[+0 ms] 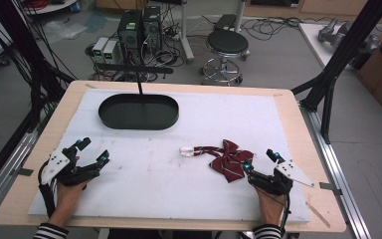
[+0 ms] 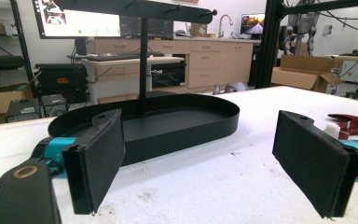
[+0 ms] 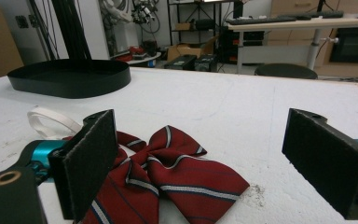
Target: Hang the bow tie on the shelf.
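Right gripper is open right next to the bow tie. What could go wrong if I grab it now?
The right gripper stands open beside the bow tie, so shutting may pinch just one wing and leave it hanging lopsided. The strap with its white end trails toward the black tray and could drag or snag on the stand.

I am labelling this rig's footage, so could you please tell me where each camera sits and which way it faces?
High view: above the person's side, looking forward and down at the white table; both forearms, left gripper and right gripper show.
Left gripper view: on the left gripper, low, facing the black tray; its open jaws show.
Right gripper view: on the right gripper, over the red bow tie; open jaws show.
Shared: all three see tray and bow tie.
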Tool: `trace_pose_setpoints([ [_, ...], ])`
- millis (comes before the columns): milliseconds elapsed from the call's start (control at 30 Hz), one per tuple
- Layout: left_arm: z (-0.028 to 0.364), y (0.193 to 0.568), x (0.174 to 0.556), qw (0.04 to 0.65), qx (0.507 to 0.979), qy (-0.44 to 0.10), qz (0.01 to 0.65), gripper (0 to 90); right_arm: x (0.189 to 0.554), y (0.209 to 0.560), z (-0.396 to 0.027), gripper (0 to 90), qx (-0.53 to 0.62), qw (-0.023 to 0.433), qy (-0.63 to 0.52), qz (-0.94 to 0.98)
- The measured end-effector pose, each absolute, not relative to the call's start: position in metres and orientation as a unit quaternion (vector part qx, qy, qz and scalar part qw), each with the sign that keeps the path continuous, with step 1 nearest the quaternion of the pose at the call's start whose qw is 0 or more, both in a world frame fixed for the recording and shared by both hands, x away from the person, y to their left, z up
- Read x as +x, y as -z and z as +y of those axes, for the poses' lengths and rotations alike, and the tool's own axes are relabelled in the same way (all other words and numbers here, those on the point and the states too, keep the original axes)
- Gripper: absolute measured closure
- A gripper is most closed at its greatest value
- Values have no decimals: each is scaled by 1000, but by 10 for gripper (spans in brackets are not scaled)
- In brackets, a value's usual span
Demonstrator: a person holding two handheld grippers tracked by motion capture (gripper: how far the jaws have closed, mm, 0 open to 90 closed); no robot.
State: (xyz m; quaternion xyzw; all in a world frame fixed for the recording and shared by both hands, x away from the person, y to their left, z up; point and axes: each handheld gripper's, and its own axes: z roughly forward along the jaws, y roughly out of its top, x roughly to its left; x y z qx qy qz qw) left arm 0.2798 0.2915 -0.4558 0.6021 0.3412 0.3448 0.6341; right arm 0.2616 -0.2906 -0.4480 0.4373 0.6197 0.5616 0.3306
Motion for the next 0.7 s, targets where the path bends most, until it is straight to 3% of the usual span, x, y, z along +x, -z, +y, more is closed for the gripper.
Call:
trace_pose_setpoints([
  [500,292,456,280,635,602,-344,340,171,269,384,-265,94,372,344,-560,655],
  [700,292,456,280,635,602,-344,341,170,285,357,-244,94,335,328,-553,689],
])
